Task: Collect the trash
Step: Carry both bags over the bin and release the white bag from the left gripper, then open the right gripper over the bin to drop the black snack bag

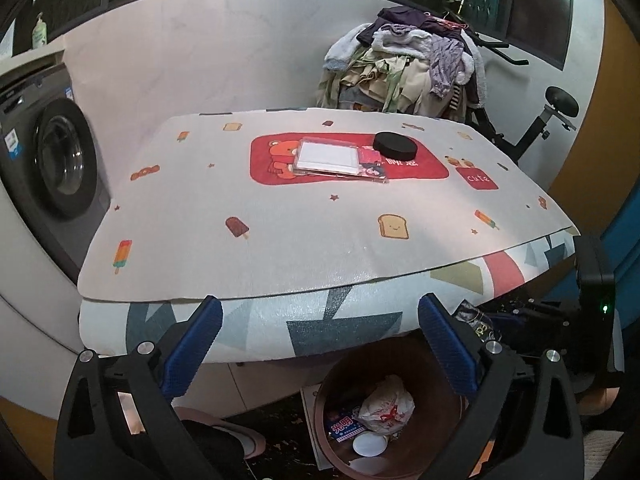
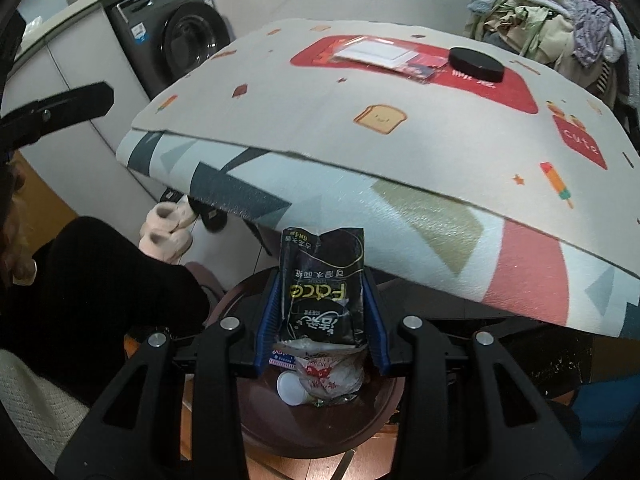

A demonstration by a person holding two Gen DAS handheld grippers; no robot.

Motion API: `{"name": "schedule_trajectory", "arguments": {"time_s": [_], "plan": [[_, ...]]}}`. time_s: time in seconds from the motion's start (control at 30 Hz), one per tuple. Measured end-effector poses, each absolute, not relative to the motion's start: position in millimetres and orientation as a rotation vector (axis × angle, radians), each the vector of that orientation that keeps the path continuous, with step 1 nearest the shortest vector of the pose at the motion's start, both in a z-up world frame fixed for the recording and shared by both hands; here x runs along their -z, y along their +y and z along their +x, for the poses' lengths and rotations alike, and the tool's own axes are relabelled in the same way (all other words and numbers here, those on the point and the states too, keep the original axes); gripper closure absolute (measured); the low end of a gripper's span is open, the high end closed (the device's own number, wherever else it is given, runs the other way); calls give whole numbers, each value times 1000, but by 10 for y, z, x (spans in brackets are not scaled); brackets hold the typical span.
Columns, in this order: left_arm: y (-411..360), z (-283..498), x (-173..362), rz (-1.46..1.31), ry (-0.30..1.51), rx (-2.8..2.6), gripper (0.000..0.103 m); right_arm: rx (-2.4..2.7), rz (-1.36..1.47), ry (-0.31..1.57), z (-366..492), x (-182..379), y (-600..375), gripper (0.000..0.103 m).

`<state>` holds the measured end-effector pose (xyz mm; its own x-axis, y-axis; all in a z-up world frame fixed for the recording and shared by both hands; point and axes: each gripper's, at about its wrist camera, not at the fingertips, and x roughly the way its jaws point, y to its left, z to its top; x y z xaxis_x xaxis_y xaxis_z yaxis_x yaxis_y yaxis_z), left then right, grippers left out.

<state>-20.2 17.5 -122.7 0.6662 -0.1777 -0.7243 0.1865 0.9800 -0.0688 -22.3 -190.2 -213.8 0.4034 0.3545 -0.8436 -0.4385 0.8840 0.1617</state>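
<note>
My right gripper (image 2: 322, 280) is shut on a black tissue packet (image 2: 322, 284) and holds it over a brown trash bin (image 2: 312, 436) on the floor below the table's edge. The bin holds a crumpled white bag (image 2: 328, 376), a white cup (image 2: 290, 388) and a blue wrapper. My left gripper (image 1: 320, 316) is open and empty, above the same bin (image 1: 436, 376) near the table's front edge. The packet (image 1: 476, 318) and the right gripper also show at the right of the left wrist view.
The table (image 1: 280, 208) has a patterned mat with a clear plastic case (image 1: 328, 158) and a black round lid (image 1: 395, 145) on it. A washing machine (image 1: 52, 168) stands at the left, a pile of clothes (image 1: 412, 64) behind. Slippers (image 2: 168, 232) lie on the floor.
</note>
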Motion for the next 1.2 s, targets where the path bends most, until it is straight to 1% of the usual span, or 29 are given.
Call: {"name": "schedule_trajectory", "arguments": {"time_s": [0.37,0.4,0.47,0.5,0.53,0.63,0.7,1.0,1.2], "plan": [[180,-182,1290,4,831,206,7,-503,-108,1083,-215,2224,-1877,60],[183,-183,1292,3,831,205,7,-500,-111,1085,-213,2229,-1873,58],[193,-178,1292,0,832,203,7,-487,-122,1091,-207,2243,-1863,40],[196,-176,1292,-1,833,203,7,-474,-130,1094,-204,2252,-1863,23],[197,-175,1297,-1,835,201,7,-460,-135,1094,-201,2259,-1865,15],[193,-173,1307,-2,839,200,7,-431,-138,1094,-185,2270,-1894,7],[196,-170,1310,-2,840,199,7,-403,-139,1093,-167,2278,-1924,6],[206,-142,1341,-6,851,194,7,-323,-45,1098,-92,2291,-2161,6],[222,-109,1363,-15,856,189,7,-317,-35,1099,-66,2296,-2179,6]]}}
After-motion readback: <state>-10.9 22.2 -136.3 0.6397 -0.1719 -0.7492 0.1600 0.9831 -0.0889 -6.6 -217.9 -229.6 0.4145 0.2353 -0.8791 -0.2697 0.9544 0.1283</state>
